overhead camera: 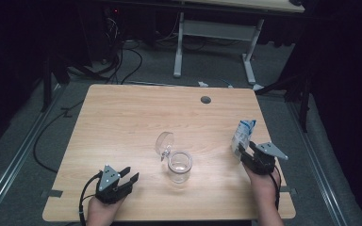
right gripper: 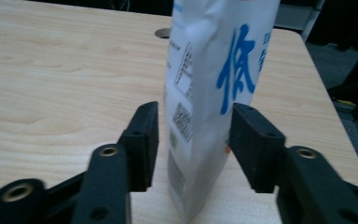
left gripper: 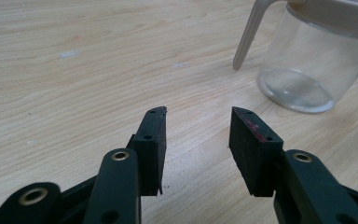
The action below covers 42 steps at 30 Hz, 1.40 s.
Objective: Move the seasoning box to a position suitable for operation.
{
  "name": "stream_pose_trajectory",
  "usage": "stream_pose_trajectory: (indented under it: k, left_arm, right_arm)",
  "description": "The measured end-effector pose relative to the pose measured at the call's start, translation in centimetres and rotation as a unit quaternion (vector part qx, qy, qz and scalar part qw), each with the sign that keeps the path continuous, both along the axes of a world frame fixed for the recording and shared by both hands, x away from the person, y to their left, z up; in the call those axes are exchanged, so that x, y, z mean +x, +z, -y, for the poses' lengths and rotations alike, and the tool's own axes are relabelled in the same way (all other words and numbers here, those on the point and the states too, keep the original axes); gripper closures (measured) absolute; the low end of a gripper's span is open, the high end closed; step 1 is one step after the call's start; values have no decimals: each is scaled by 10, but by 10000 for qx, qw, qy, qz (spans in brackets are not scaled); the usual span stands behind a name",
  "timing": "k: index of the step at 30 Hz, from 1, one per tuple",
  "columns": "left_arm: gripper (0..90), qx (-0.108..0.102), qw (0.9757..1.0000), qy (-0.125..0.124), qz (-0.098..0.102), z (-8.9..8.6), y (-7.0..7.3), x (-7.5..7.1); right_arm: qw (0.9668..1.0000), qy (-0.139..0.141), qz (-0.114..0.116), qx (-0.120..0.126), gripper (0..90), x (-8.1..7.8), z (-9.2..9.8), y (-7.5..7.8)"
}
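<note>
We are closing our right gripper (right gripper: 193, 140) around a white pouch with blue print (right gripper: 214, 93).

The pouch is standing upright between the jaws near the wooden table's (overhead camera: 122, 122) right edge; whether the pads are pressing it, we cannot tell. Our left gripper (left gripper: 198, 140) is hovering open and empty beside an empty clear glass jar (overhead camera: 179, 167) with its hinged lid (overhead camera: 164, 142) flipped open at mid-table.

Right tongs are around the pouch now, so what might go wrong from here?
The tall white pouch with blue print sits between the right tongs with a gap at the left pad, so it may tip or slip. The clear glass jar has its hinged lid open, near the carry path; a bump could knock it.
</note>
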<state>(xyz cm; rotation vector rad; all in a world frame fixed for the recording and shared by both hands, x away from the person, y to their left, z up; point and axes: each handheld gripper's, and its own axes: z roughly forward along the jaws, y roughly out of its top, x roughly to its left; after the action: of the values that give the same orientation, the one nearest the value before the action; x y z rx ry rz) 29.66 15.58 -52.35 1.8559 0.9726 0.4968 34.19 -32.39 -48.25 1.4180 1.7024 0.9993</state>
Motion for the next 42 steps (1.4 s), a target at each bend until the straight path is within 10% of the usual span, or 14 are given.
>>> stream_pose_trajectory:
  k: [27,42]
  left_arm:
    - [563,49,9999,159,1,-2,-4,-2]
    - [540,-62,9999,63,115,0,-4,-5]
  right_arm:
    - [9997,-19,51,-223,817,15,3,7]
    - [9992,378,-57,148,897,14,11,9]
